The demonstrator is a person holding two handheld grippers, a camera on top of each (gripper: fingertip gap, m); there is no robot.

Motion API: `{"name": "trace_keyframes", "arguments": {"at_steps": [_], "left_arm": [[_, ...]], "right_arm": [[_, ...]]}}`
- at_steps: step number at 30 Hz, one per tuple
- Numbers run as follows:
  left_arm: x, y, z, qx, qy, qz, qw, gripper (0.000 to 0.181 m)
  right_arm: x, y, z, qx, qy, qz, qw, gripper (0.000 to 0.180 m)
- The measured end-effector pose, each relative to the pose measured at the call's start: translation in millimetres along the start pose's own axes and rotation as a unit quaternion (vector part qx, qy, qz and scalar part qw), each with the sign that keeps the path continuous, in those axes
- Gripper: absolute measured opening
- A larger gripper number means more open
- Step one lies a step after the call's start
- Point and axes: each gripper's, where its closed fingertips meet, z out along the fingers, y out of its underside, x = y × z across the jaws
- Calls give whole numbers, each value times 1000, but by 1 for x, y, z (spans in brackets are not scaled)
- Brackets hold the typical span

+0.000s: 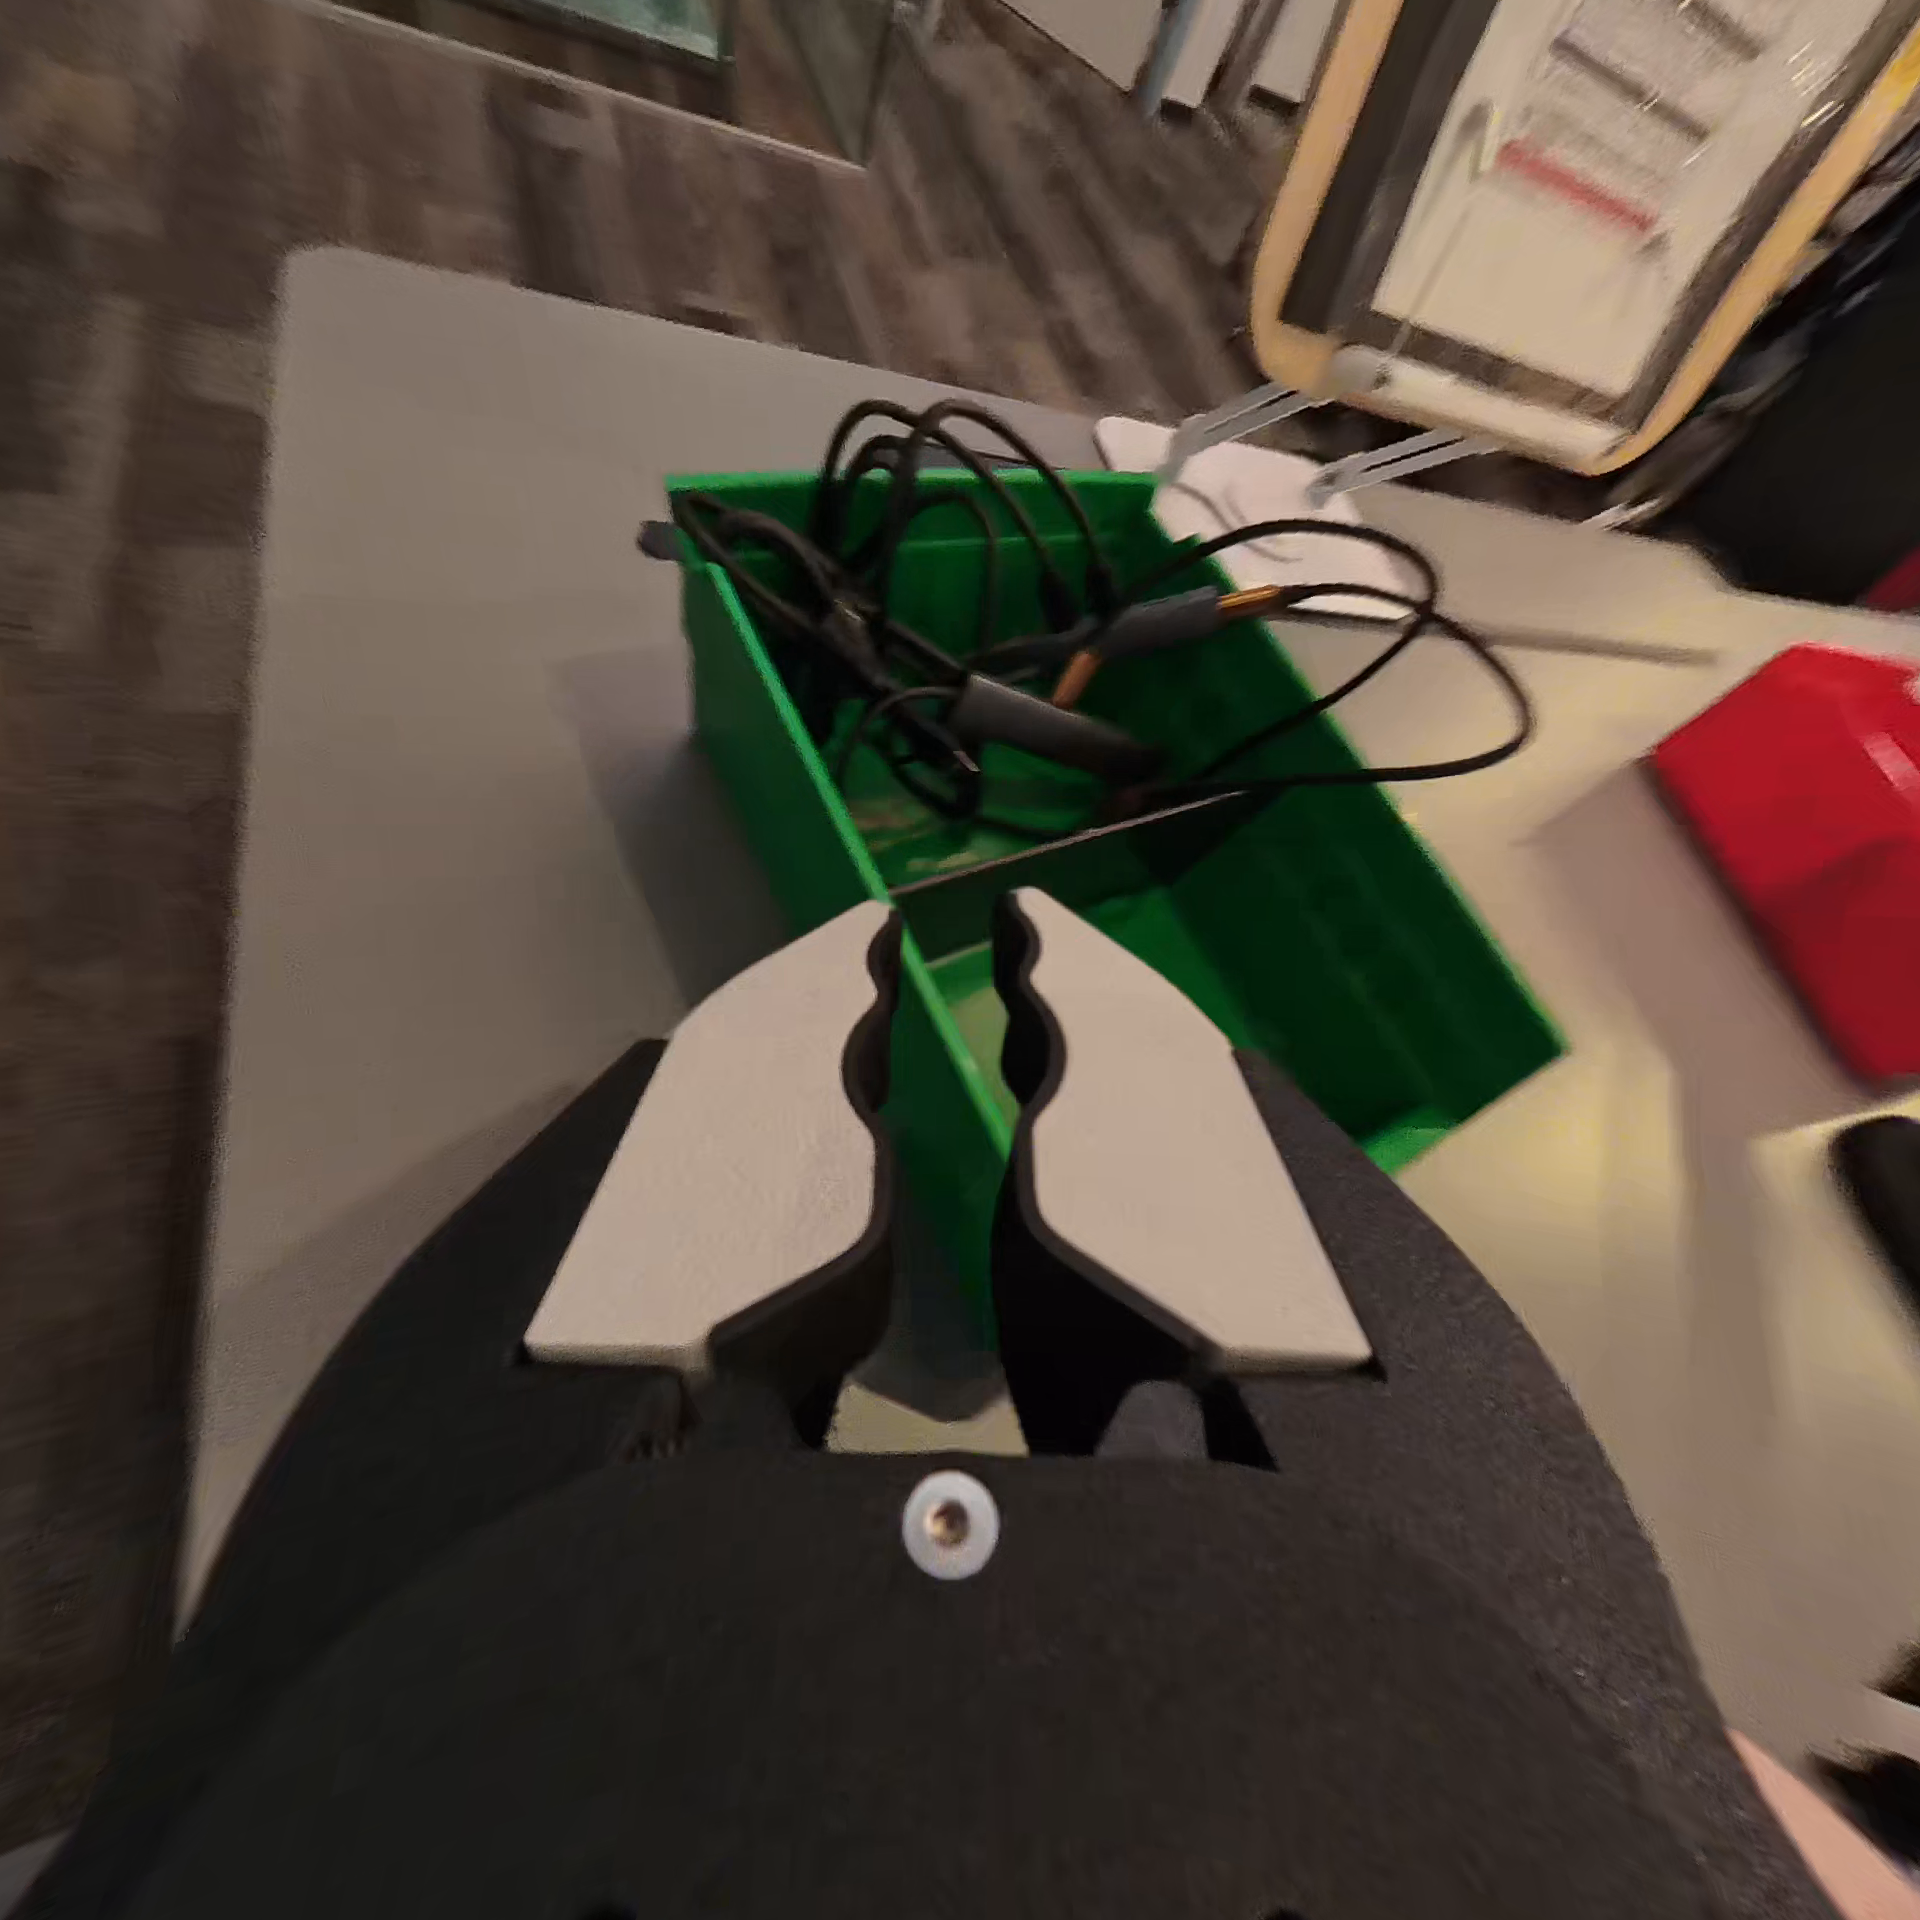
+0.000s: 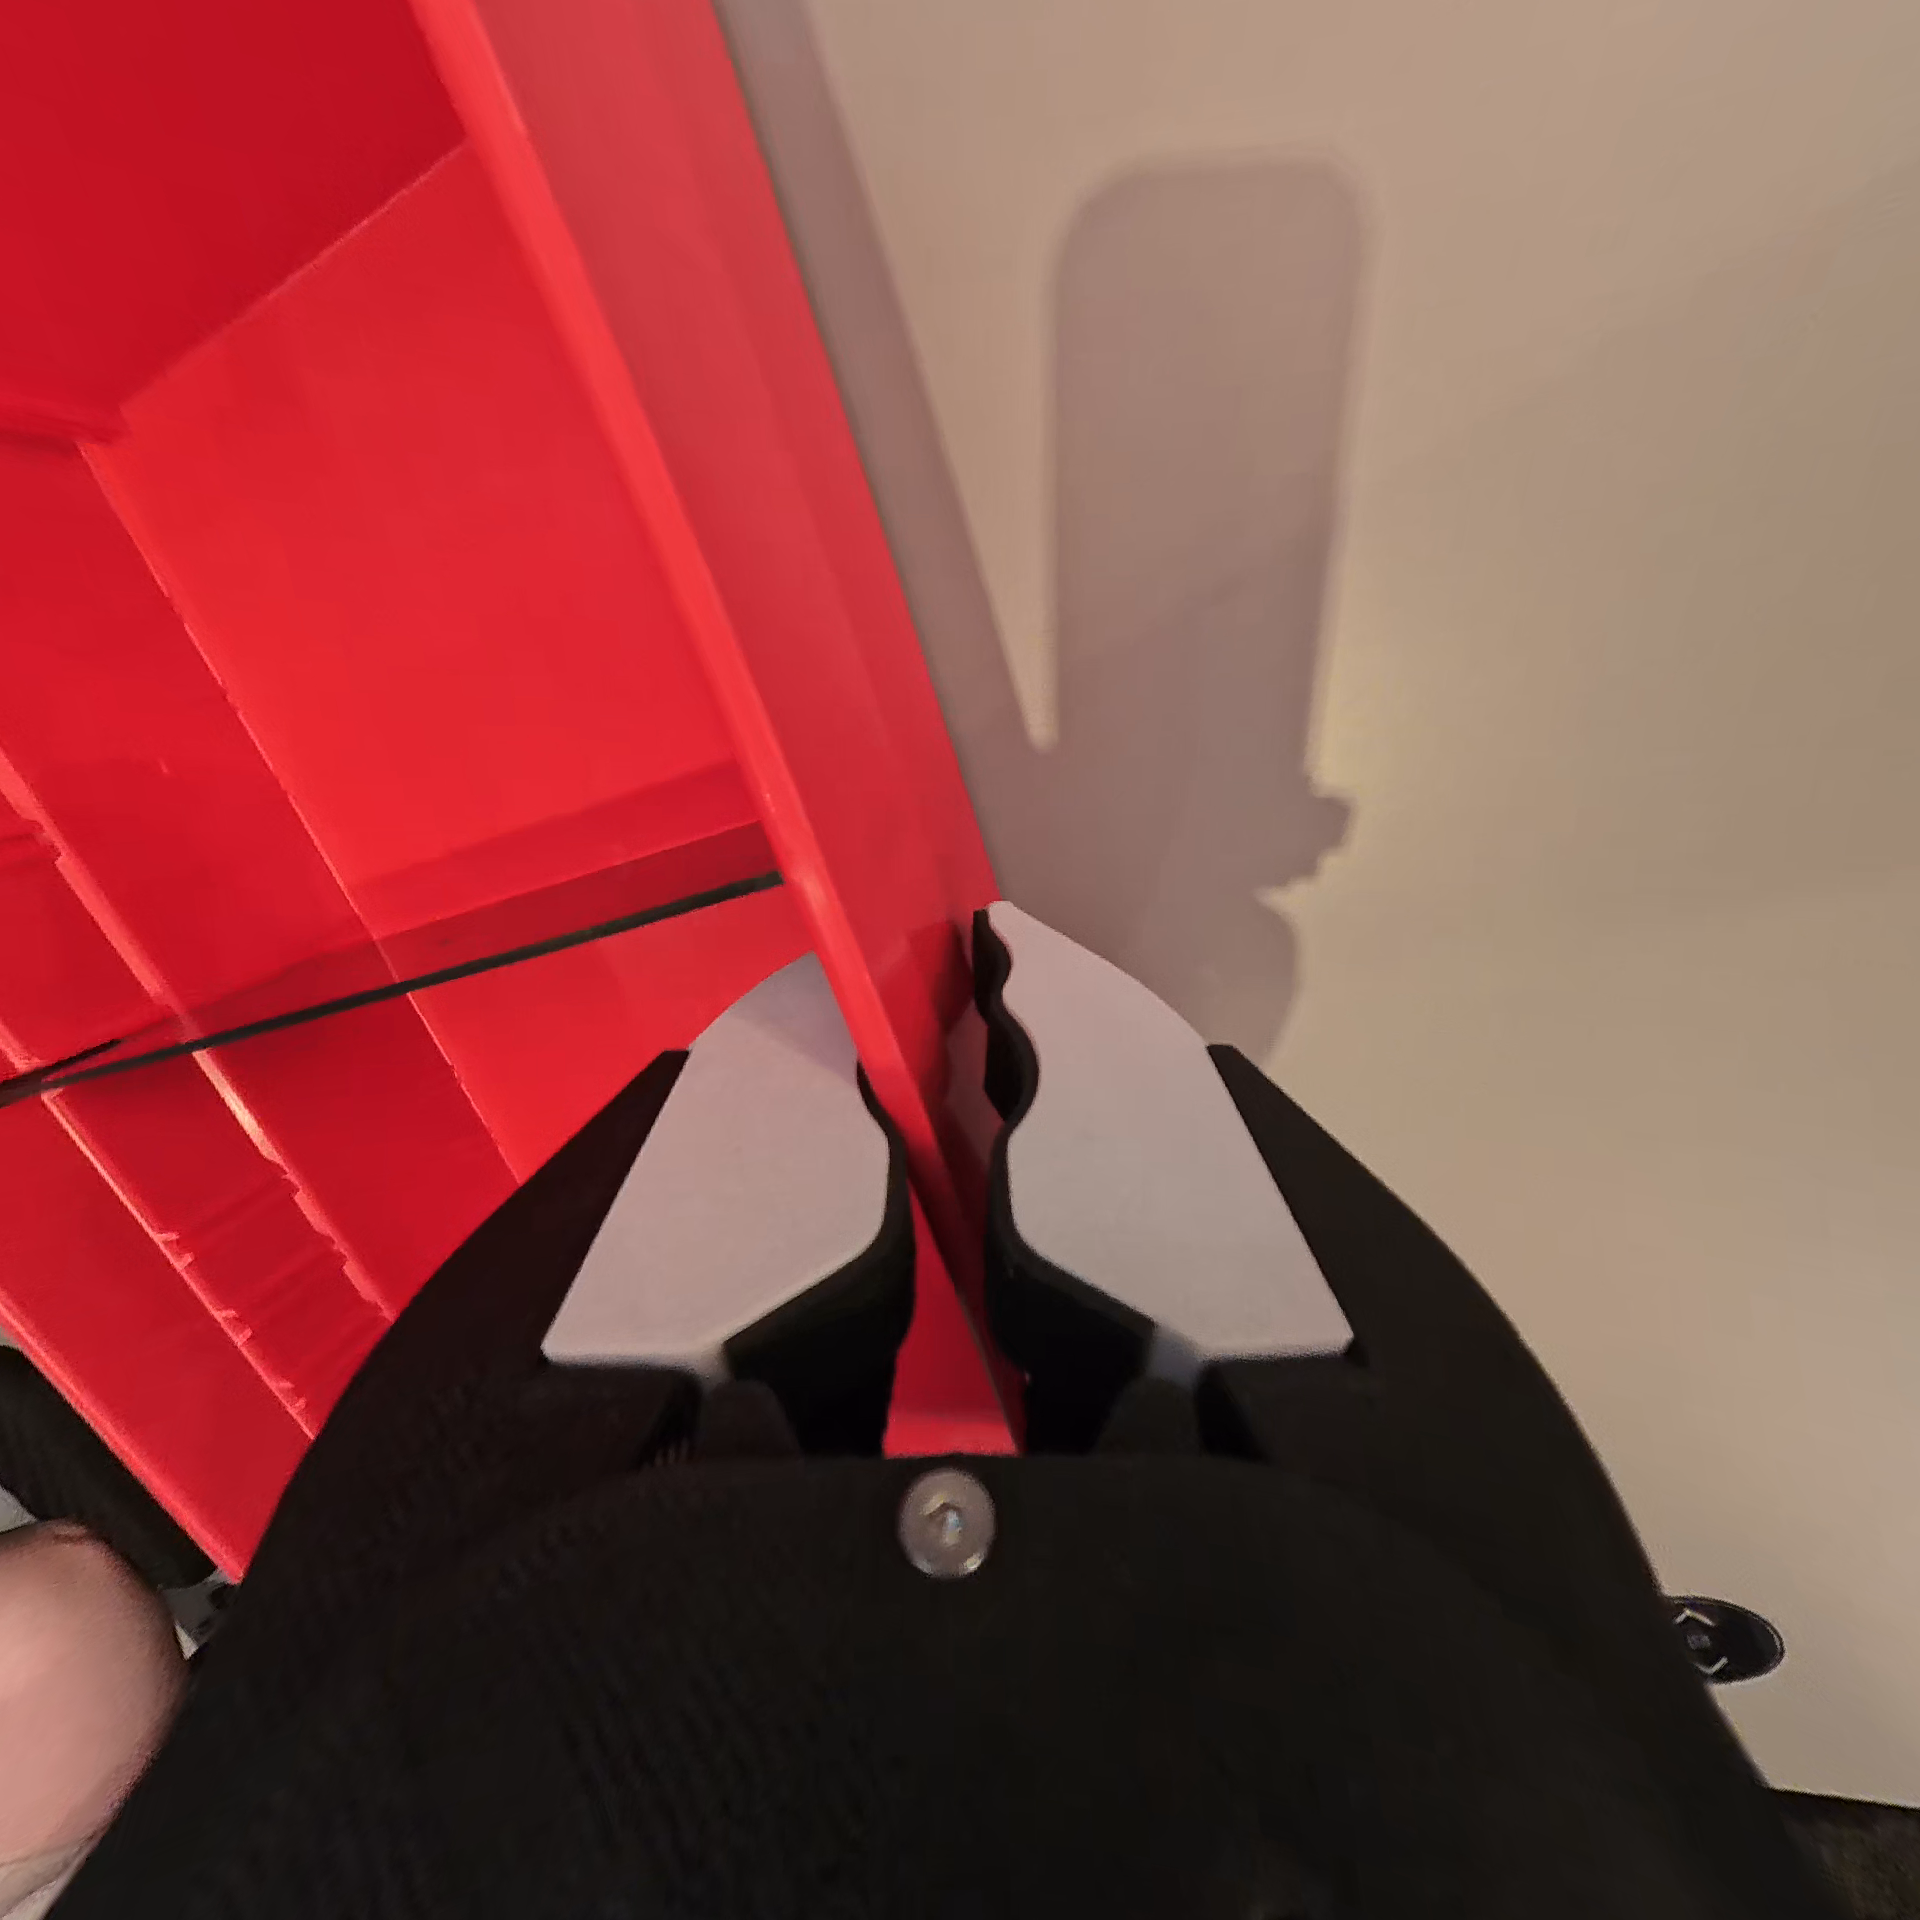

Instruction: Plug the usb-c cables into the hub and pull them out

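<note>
Left tongs [image 1: 940, 914]: parted by a narrow gap, straddling the near wall of the green bin [image 1: 1299, 935]; whether the pads press the wall I cannot tell, since the gap looks wider than the wall.
Right tongs [image 2: 914, 956]: astride the right wall of the red bin [image 2: 416, 623], the left finger partly hidden inside it; they look closed on the wall, though the right pad may stand a hair off.
Cables [image 1: 1039, 644]: a black tangle in the far part of the green bin, several loops spilling over its right rim onto the desk [image 1: 436, 644]; a grey block with copper-coloured ends lies among them, probably the hub, but blur leaves that unsure.
Red bin contents: nothing but one thin black line crossing it, whose nature I cannot tell.
Step, as I judge it: the bins are being handled; no plugging has begun.
Risk, snag: if the green bin shifts, the loops hanging outside could catch and drag the tangle out.
Risk, slip: a thin smooth wall in a light pinch could twist free and tip the bin.
Risk, knot: pulling one cable from the tangle may lift the rest with it.
</note>
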Motion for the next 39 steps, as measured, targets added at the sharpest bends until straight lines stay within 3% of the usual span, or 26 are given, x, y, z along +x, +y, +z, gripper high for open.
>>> {"name": "trace_keyframes", "arguments": {"at_steps": [1,3,6,9,11,13,21,31,35,39], "left_arm": [[7,0,-2,-6,16,-18,1000,18],[12,10,-1,-45,8,-39,998,46],[18,38,12,-139,2,-79,987,48],[16,57,29,-203,-6,-100,974,40],[11,75,35,-255,-27,-123,959,18],[10,84,37,-277,-26,-141,950,17],[-15,81,24,-251,-84,-84,961,6],[-26,73,18,-232,-120,-94,961,5],[-21,38,6,-155,-142,-59,976,14],[15,-24,0,-16,-113,64,991,23]], "right_arm": [[0,-1,0,2,-1,-1,1000,9],[0,-2,0,6,-4,-3,1000,9],[0,-4,1,11,-8,-2,1000,10],[0,-5,1,12,-7,2,1000,10],[1,-4,0,12,3,11,1000,10],[1,-2,0,13,13,9,1000,9],[3,-3,-1,12,10,-3,1000,8],[4,-8,0,22,6,-16,1000,9],[4,-9,0,35,7,-21,999,11],[4,-17,-11,67,32,-57,996,33]]}}
